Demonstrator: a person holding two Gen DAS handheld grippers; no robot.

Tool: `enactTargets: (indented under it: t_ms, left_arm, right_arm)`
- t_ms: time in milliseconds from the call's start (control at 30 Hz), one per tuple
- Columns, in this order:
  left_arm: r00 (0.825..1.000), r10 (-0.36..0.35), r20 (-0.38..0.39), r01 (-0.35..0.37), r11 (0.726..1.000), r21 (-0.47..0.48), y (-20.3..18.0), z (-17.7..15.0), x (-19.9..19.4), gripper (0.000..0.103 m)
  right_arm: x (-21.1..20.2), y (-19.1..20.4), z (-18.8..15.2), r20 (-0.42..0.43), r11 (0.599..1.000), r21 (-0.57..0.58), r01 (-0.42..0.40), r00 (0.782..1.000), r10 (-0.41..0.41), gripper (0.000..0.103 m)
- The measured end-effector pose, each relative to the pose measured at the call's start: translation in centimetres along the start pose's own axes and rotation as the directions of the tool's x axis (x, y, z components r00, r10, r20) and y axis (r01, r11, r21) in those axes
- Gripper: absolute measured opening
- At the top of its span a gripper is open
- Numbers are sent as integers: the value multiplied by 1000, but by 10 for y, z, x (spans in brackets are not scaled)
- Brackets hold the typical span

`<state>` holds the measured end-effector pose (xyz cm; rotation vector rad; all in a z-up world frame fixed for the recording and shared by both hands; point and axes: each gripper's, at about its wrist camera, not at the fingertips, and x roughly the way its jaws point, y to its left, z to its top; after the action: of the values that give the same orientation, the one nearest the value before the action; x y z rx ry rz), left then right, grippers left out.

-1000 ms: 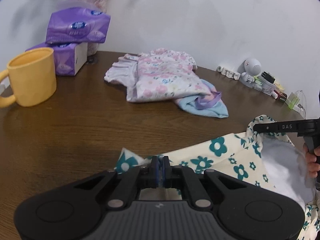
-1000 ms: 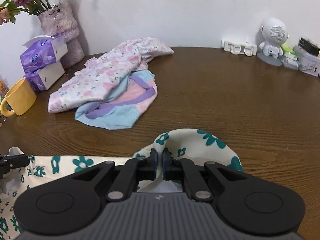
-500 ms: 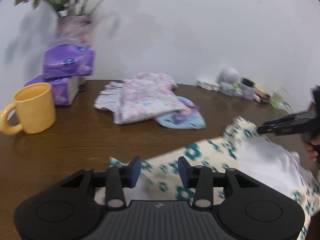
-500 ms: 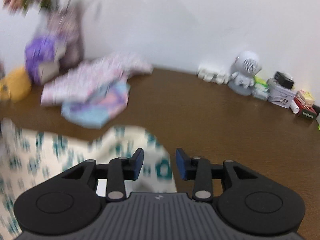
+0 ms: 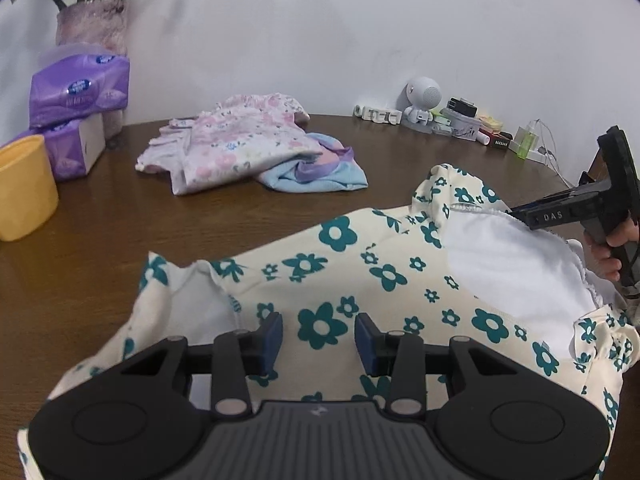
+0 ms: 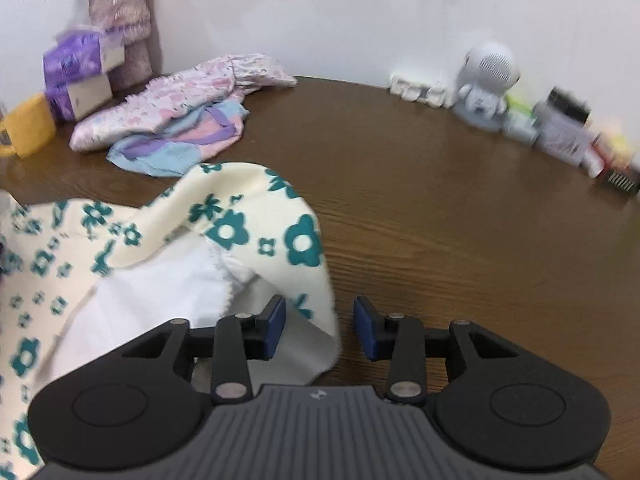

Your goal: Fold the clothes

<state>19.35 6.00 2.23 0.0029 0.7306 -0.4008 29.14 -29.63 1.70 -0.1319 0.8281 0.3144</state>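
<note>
A cream garment with teal flowers lies spread on the brown table, its white lining showing at the right. My left gripper hovers open over its near-left part, fabric lying loose under the fingers. In the right wrist view the same garment lies at the left, and my right gripper stands open above its right corner. The right gripper also shows at the right edge of the left wrist view, held by a hand.
A pile of pink floral and blue clothes lies at the back of the table. A yellow mug, purple tissue packs and a vase stand at the left. A white robot figure and small items line the back right.
Both grippers were shut on the floral garment a second ago; both have opened and let it go. The garment now lies spread flatter on the table.
</note>
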Motion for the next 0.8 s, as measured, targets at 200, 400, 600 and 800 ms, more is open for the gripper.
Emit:
enactTargets:
  t_ms: [200, 400, 600, 800]
  left_arm:
    - [1000, 10, 5, -10, 1000, 20, -3, -2, 0, 37]
    - [1000, 27, 13, -28, 998, 57, -7, -3, 2, 37]
    - [1000, 24, 20, -25, 998, 61, -7, -5, 2, 38]
    - [999, 27, 25, -29, 997, 75, -9, -6, 2, 40]
  right_arm:
    - [-5, 0, 13, 51, 991, -57, 123, 991, -120, 1]
    - [5, 9, 34, 128, 931, -243, 272, 961, -247, 1]
    - [6, -12, 30, 75, 983, -84, 165, 984, -159, 26]
    - [-27, -49, 9, 63, 988, 152, 30, 997, -40, 32]
